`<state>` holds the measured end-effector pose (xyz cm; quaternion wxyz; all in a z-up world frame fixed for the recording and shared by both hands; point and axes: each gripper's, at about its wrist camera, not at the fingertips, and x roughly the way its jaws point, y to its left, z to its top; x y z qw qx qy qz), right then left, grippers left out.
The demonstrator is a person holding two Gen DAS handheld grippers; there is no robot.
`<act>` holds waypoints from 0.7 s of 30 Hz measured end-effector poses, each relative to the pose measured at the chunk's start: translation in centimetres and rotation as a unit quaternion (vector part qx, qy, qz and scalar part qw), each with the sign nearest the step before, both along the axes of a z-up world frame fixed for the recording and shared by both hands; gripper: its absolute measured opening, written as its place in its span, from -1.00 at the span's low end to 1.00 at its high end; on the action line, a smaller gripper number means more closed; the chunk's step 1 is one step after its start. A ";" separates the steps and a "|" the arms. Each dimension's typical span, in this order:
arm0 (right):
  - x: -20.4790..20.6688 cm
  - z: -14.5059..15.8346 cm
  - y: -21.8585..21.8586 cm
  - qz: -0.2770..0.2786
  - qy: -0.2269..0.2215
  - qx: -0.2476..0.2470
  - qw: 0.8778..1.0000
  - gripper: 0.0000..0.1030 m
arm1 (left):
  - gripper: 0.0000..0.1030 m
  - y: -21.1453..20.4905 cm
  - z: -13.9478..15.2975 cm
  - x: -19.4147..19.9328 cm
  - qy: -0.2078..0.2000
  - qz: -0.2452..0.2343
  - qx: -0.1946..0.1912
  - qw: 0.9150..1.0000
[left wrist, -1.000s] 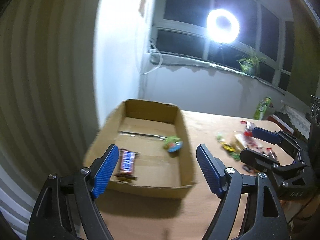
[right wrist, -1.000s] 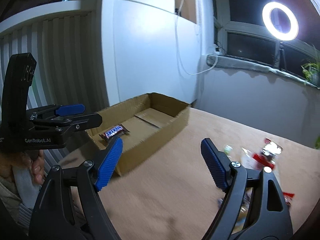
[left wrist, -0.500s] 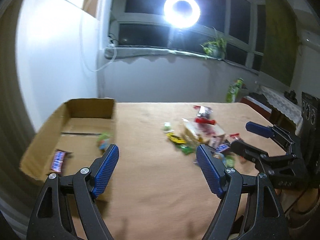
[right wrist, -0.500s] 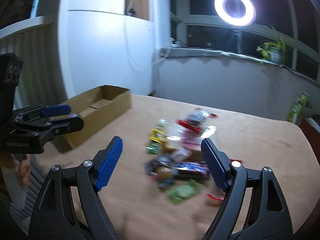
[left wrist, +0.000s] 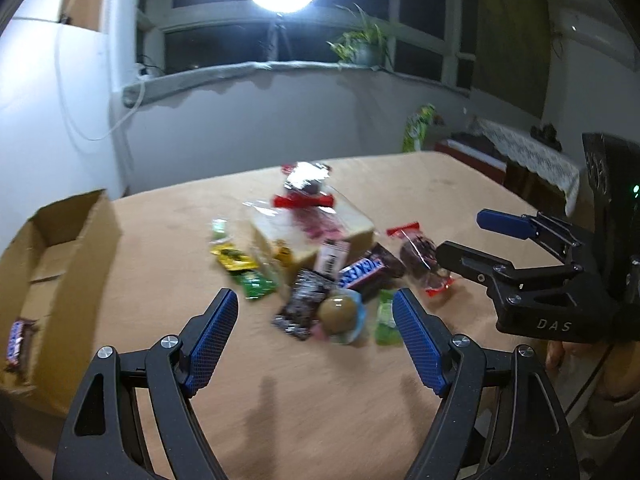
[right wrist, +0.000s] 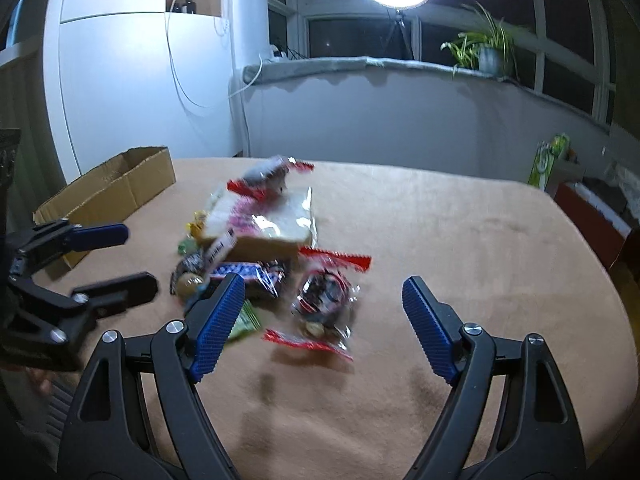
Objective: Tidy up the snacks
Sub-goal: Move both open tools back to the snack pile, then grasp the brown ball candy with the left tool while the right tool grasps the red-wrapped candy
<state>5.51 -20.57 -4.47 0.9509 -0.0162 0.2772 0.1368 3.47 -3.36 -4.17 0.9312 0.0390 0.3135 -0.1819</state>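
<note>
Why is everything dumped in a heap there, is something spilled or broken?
Nothing looks broken. The snacks lie in a loose overlapping pile on the table, wrappers at all angles, while the cardboard box beside them shows just one chocolate bar. Both the left gripper and right gripper are open, holding nothing.

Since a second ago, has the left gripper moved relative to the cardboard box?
Yes. The left gripper has swung right, away from the cardboard box, which now sits at the view's left edge, and it now faces the snack pile.
</note>
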 end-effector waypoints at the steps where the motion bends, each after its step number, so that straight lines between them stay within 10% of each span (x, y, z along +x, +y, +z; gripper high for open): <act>1: 0.0 -0.2 -0.1 -0.001 0.004 0.002 1.000 0.63 | 0.55 -0.4 -0.3 0.2 0.003 -0.003 0.002 1.000; 10: 1.4 -1.7 -1.1 0.000 0.037 0.035 0.999 0.63 | 0.52 -2.4 -2.3 1.7 0.031 -0.016 0.014 0.999; 17: 3.1 -2.7 0.0 0.015 0.064 0.030 0.997 0.60 | 0.05 -2.4 -2.7 2.1 0.041 -0.016 0.017 0.999; 21: 3.4 -3.2 0.2 0.022 0.074 0.031 0.997 -0.05 | -0.22 -1.7 -2.7 2.1 0.043 -0.012 0.009 0.999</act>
